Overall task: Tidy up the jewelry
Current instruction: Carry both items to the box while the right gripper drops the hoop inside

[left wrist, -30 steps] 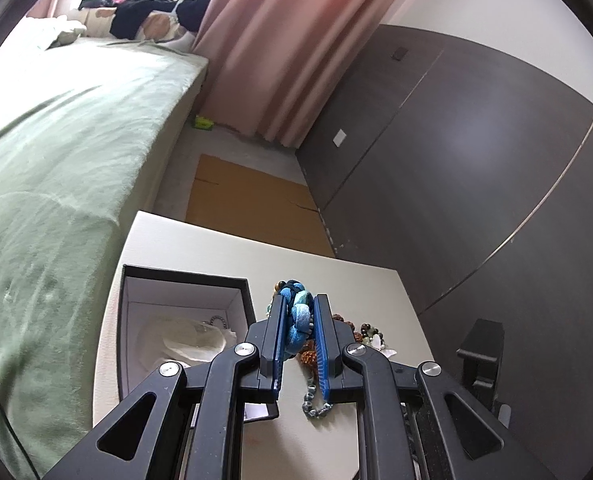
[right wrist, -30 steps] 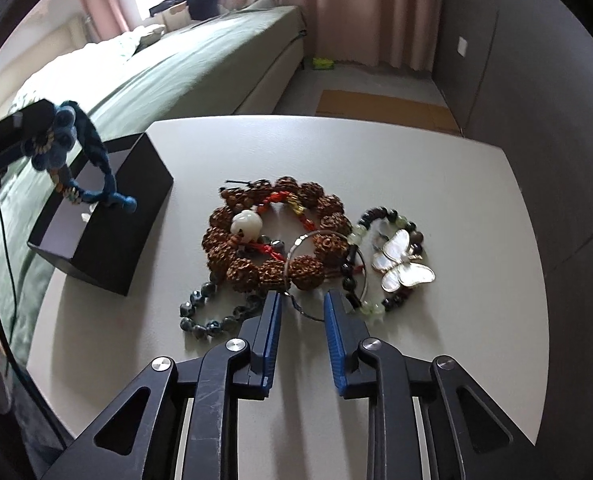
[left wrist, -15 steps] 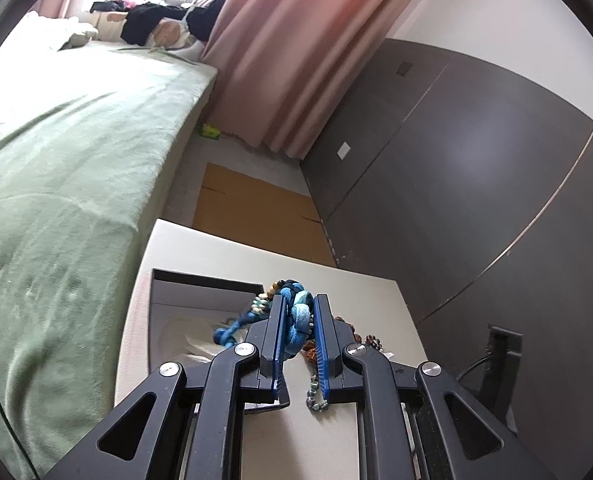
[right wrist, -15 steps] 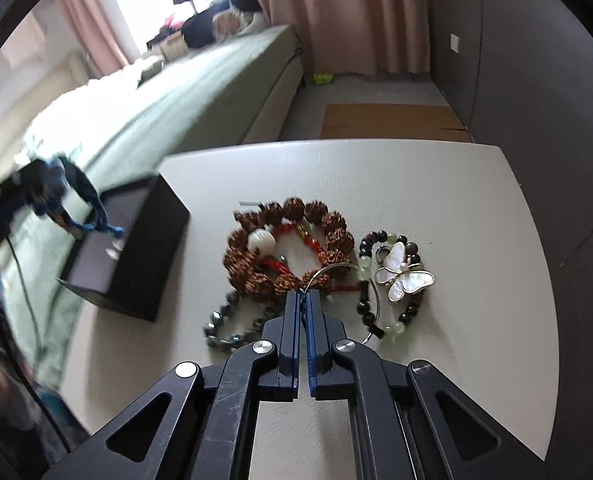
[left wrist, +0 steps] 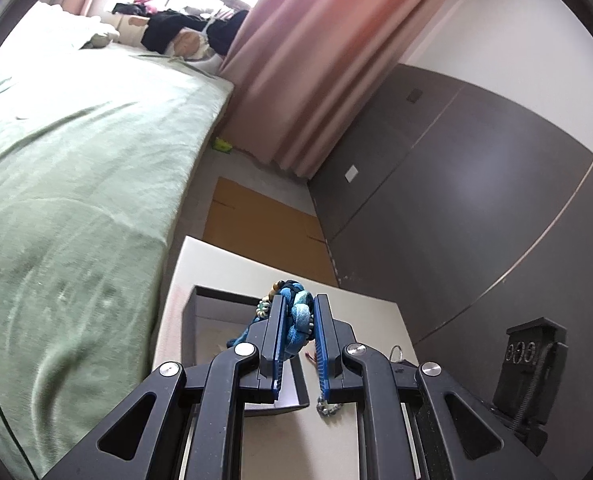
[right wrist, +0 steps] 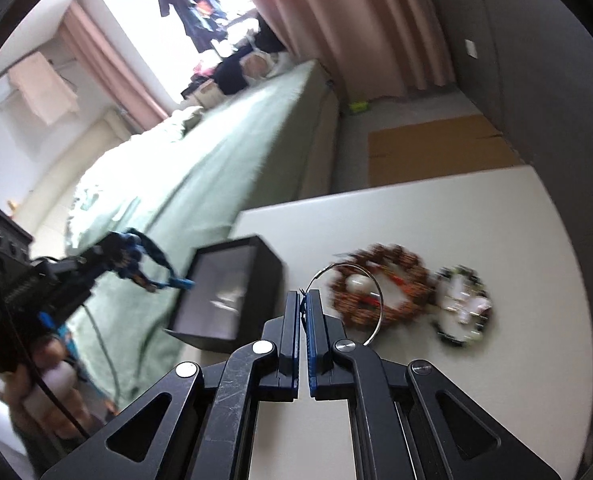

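No legible text, label, brand or number shows in either wrist view.

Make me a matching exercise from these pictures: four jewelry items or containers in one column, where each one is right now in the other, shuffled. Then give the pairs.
Things
1. blue braided bracelet
2. thin metal ring
3. brown bead bracelet
4. black box

Places
A. lying on the table beside the butterfly bracelet
B. pinched in the right hand-held gripper
C. standing open near the table's edge by the bed
D. clamped in the left hand-held gripper

Pairs: 1-D, 2-B, 3-A, 4-C
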Demonstrator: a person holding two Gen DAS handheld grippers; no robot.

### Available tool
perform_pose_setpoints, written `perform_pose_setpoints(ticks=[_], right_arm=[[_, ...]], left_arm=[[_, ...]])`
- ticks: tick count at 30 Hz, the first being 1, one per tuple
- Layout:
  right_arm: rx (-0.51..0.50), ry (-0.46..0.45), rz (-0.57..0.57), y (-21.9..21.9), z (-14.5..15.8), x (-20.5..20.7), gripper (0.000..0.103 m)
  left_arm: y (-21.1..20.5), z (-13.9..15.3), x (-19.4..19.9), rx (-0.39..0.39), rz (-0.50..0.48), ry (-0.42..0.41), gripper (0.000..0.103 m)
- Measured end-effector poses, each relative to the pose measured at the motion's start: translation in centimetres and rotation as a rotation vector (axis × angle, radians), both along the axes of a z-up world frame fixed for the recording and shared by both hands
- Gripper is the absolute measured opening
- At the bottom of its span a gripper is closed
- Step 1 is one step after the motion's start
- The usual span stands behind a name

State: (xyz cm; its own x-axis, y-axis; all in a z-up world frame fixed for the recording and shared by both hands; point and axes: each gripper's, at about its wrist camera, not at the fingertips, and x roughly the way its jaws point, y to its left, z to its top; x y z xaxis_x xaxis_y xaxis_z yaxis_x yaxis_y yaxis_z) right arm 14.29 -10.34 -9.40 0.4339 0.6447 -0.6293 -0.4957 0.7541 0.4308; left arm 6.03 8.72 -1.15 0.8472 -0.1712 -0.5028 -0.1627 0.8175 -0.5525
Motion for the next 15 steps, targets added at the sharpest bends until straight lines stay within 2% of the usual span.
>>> perform_pose_setpoints(ticks=[5, 15], right_arm=[[0.059, -0.015, 0.069, 3.2, 1.4, -0.8, 0.004], [0.055, 0.027, 0.206, 10.3, 1.2, -1.1, 0.004]], left_arm=[[1.4, 0.1, -0.4, -0.018, 0.025, -0.005, 0.014], [5.0, 0.4, -1.6, -0.057, 0.102, -0.028, 0.014]])
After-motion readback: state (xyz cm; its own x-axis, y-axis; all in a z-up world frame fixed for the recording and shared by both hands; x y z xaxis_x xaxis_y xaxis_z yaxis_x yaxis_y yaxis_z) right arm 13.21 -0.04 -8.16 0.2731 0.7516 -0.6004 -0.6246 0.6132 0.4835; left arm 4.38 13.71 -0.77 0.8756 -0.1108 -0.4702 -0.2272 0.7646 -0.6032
